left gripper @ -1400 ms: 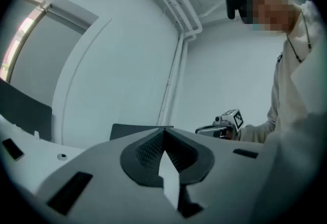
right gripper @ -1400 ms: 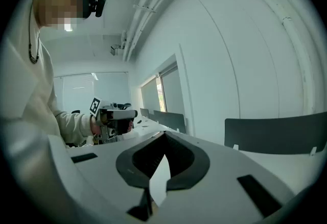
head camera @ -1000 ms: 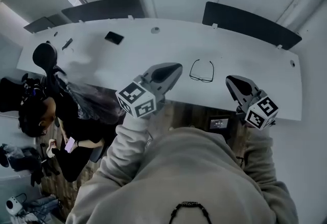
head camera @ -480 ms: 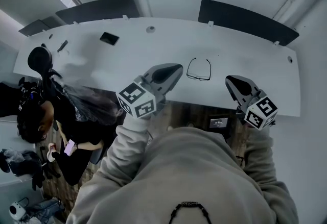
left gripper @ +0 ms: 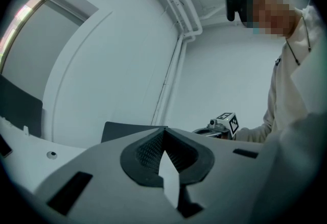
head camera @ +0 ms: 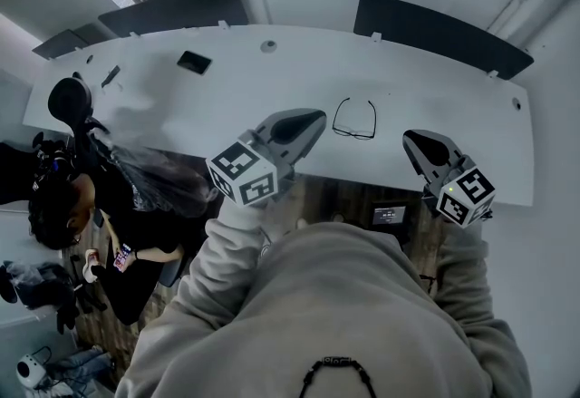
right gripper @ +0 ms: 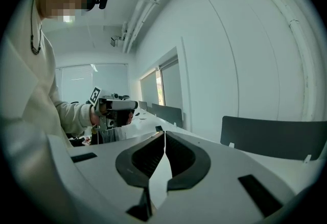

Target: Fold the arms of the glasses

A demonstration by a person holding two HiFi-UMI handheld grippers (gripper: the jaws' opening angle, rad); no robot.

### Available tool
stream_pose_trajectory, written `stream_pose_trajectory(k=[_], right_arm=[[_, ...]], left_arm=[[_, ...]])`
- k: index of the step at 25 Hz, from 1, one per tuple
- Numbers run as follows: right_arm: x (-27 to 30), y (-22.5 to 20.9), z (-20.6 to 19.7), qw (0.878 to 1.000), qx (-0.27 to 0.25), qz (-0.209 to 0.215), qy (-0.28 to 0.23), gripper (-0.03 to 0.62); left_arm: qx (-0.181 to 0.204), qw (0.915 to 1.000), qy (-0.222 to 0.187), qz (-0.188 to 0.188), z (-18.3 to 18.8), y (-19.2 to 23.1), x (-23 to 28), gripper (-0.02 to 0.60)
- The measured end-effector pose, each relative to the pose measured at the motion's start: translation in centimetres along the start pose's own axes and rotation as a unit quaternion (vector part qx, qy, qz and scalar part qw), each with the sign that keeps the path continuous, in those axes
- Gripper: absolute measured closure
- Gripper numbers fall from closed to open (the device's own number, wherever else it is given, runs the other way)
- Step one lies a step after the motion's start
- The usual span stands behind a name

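Thin black-framed glasses, arms unfolded, lie on the long white table between the grey left gripper and right gripper — both empty, jaws pressed together. Pushing an arm with one gripper alone may skid the light, unbraced frame across the table.

Black thin-framed glasses lie flat between the jaws of left gripper and right gripper, touching neither. Arms appear unfolded.
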State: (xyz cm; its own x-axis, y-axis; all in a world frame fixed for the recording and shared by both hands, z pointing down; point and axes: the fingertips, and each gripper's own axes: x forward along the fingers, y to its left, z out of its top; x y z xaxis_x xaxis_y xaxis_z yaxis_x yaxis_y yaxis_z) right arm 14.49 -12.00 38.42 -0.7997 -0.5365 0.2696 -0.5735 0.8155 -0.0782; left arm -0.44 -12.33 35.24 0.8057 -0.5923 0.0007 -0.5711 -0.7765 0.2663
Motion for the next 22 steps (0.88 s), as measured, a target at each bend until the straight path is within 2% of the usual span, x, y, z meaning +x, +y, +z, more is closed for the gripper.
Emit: stream_pose_trajectory(k=[4,9,22], right_arm=[[0.2,0.2,-0.5,0.999,-0.023,-0.002,0.027,0.572],[0.4,-0.1,-1.2,0.999,-0.023,-0.006,0.042,0.572],[2.0,-0.6,-1.9,0.997,-0.034,0.015,0.067,0.572]], left_arm=[[0.003,1.0,0.003,-0.002,-0.1,-0.1,0.2,0.577],[0.0,1.0,0.008,0.0,-0.6,0.0,0.1,0.577],[-0.011,0.9997,0.007,0.021,-1.2,0.7,-1.1,0.577]])
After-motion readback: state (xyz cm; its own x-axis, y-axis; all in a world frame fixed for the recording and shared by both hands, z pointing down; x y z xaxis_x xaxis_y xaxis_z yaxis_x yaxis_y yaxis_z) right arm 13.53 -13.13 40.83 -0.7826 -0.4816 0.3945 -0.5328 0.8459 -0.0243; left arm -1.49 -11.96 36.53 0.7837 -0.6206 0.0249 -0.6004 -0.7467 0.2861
